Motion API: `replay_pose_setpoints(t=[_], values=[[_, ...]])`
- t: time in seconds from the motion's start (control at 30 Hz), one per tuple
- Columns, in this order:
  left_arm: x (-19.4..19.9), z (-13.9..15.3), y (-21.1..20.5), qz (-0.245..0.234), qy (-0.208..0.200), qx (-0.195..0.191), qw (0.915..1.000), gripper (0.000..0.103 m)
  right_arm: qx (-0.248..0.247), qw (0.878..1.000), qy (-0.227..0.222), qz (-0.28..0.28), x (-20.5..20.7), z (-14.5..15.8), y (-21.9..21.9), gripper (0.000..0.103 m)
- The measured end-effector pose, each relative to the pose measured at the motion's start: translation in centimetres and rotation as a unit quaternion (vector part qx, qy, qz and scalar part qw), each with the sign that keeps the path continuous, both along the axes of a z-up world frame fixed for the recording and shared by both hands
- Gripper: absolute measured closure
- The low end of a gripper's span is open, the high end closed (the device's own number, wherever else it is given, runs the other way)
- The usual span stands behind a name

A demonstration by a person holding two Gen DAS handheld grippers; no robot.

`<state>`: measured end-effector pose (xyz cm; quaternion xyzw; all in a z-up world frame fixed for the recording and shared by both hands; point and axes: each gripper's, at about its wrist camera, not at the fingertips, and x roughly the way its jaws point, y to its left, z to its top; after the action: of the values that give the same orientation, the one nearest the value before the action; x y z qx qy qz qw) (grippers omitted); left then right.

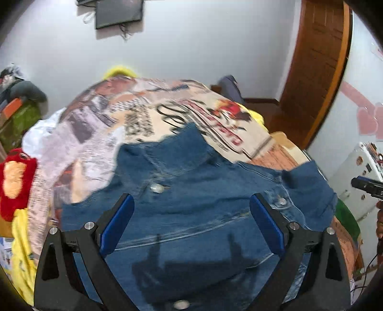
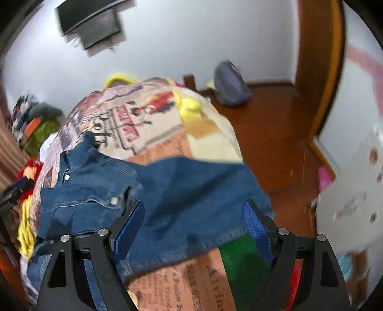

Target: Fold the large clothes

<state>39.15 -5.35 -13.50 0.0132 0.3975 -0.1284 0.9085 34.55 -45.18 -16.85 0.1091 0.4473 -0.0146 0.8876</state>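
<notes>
A blue denim jacket [image 1: 196,215] lies spread on a bed under a printed blanket [image 1: 148,112], collar toward the far side and metal buttons showing. My left gripper [image 1: 191,222] hovers above the jacket's middle, open, with nothing between its blue pads [image 1: 117,224]. In the right wrist view the jacket [image 2: 167,191] reaches the bed's right edge. My right gripper [image 2: 194,229] hangs open over that hem, holding nothing. The right gripper's tip [image 1: 366,186] shows at the right edge of the left wrist view. The left gripper [image 2: 12,193] shows at the left edge of the right wrist view. Both views are motion-blurred.
A red and yellow plush [image 1: 14,181] and yellow cloth [image 1: 21,258] lie at the bed's left. A wooden door [image 1: 316,71], wooden floor [image 2: 275,134], a grey-blue backpack [image 2: 229,83] and a white cabinet [image 1: 354,177] stand to the right. A dark screen [image 1: 119,12] hangs on the wall.
</notes>
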Motion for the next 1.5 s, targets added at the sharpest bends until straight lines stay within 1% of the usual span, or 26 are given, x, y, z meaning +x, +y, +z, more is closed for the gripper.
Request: replay_pose_setpoints(t=[0.07, 0.13, 0.2, 0.23, 0.3, 0.43, 0.53, 0.57, 0.67, 0.77, 0.8, 0.83, 0.87, 0.9, 0.97, 1.07, 1.1, 1.17, 1.23, 1.33, 1.37, 1.5], values=[[0.5, -1.4, -1.3, -0.011, 0.018, 0.003, 0.9998, 0.005, 0.044, 0.998, 0.028, -0.022, -0.2, -2.1, -2.3, 0.021], [0.9, -2.8, -2.4, -0.021, 0.037, 0.007, 0.9991, 0.005, 0.072, 0.995, 0.05, -0.047, -0.3, -3.6, -3.9, 0.021], [1.2, -4.0, -3.2, -0.03, 0.055, 0.014, 0.998, 0.005, 0.109, 0.988, 0.077, -0.073, -0.3, -5.7, -6.0, 0.021], [1.2, -4.5, -3.6, -0.033, 0.063, 0.017, 0.9973, 0.005, 0.116, 0.987, 0.082, -0.08, -0.3, -6.2, -6.5, 0.021], [1.5, -5.7, -4.0, -0.042, 0.082, 0.012, 0.9957, 0.005, 0.143, 0.979, 0.098, -0.11, -0.1, -8.0, -8.2, 0.021], [2.0, -7.5, -4.4, -0.045, 0.115, 0.007, 0.9923, 0.005, 0.184, 0.967, 0.109, -0.142, 0.5, -10.4, -9.9, 0.021], [2.3, -8.3, -4.8, -0.045, 0.124, 0.008, 0.9912, 0.005, 0.218, 0.958, 0.105, -0.155, 1.1, -11.6, -10.9, 0.02], [2.3, -8.5, -4.9, -0.045, 0.126, 0.008, 0.9909, 0.005, 0.235, 0.953, 0.103, -0.163, 1.4, -12.1, -11.3, 0.02], [2.4, -8.9, -5.0, -0.045, 0.131, 0.007, 0.9903, 0.005, 0.248, 0.948, 0.099, -0.176, 2.1, -12.9, -11.9, 0.02], [2.5, -9.2, -5.1, -0.045, 0.138, 0.007, 0.9893, 0.005, 0.238, 0.949, 0.098, -0.179, 3.2, -13.3, -11.7, 0.022], [2.5, -9.3, -5.0, -0.045, 0.14, 0.005, 0.9891, 0.005, 0.227, 0.952, 0.1, -0.177, 3.6, -13.4, -11.4, 0.023], [2.6, -9.3, -5.0, -0.044, 0.142, 0.005, 0.9889, 0.005, 0.213, 0.956, 0.1, -0.175, 3.9, -13.2, -11.1, 0.032], [2.5, -9.3, -4.9, -0.042, 0.142, 0.004, 0.989, 0.005, 0.18, 0.963, 0.096, -0.177, 4.1, -12.8, -10.4, 0.042], [2.5, -9.3, -4.8, -0.04, 0.142, 0.004, 0.9891, 0.005, 0.164, 0.966, 0.093, -0.175, 4.4, -12.7, -10.0, 0.046], [2.4, -9.0, -4.5, -0.036, 0.138, 0.003, 0.9897, 0.005, 0.142, 0.971, 0.084, -0.17, 4.6, -12.1, -9.4, 0.066], [2.1, -8.3, -4.1, -0.032, 0.13, -0.001, 0.991, 0.005, 0.134, 0.975, 0.066, -0.163, 4.5, -10.9, -8.6, 0.079], [2.0, -8.0, -4.0, -0.032, 0.127, -0.002, 0.9914, 0.005, 0.134, 0.976, 0.058, -0.162, 4.3, -10.3, -8.4, 0.082], [1.6, -7.4, -3.6, -0.03, 0.118, -0.003, 0.9926, 0.005, 0.133, 0.978, 0.049, -0.154, 4.2, -9.4, -7.9, 0.084], [1.3, -6.8, -3.4, -0.029, 0.11, -0.003, 0.9935, 0.005, 0.131, 0.98, 0.03, -0.144, 3.9, -7.6, -7.2, 0.085], [0.9, -5.8, -2.7, -0.021, 0.094, -0.004, 0.9953, 0.005, 0.141, 0.982, -0.008, -0.123, 3.4, -4.3, -5.8, 0.087], [0.7, -5.4, -2.4, -0.018, 0.089, -0.006, 0.9958, 0.005, 0.144, 0.983, -0.016, -0.117, 3.3, -3.7, -5.5, 0.087], [-0.1, -4.0, -1.1, -0.01, 0.076, -0.024, 0.9968, 0.005, 0.16, 0.983, -0.06, -0.064, 3.1, 0.9, -2.1, 0.088]])
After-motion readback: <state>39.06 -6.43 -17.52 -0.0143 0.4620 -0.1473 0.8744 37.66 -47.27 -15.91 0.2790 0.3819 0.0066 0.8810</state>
